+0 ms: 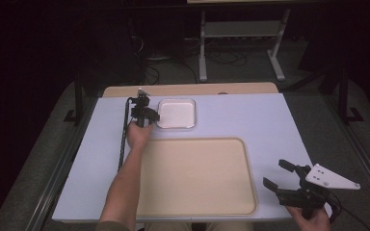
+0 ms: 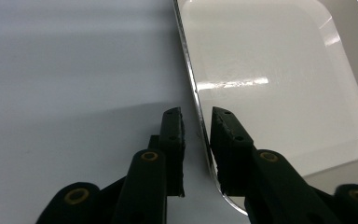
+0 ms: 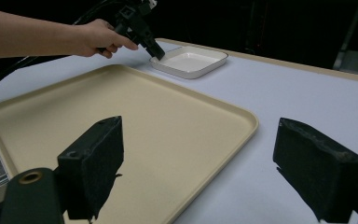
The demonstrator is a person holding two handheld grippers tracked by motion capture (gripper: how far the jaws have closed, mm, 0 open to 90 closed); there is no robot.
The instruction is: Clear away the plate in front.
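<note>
Nearest the camera, at the bottom of the high view, the person's left forearm (image 1: 123, 185) reaches up over the white worktop (image 1: 250, 118). The hand (image 1: 138, 134) at its end holds the left gripper (image 1: 147, 115) at the left edge of a small white dish (image 1: 176, 113), which sits on the far part of the worktop, just past the big tan tray (image 1: 197, 175). In the left gripper view the two black jaws stand on either side of the dish rim (image 2: 200, 121), one outside and one inside. There is a thin gap on each side, so the pads do not press on it and the dish is not grasped. Far to the right, near the front corner of the worktop, the right gripper (image 1: 275, 174) rests in the other hand (image 1: 313, 219). Its jaws are wide apart and hold nothing.
</note>
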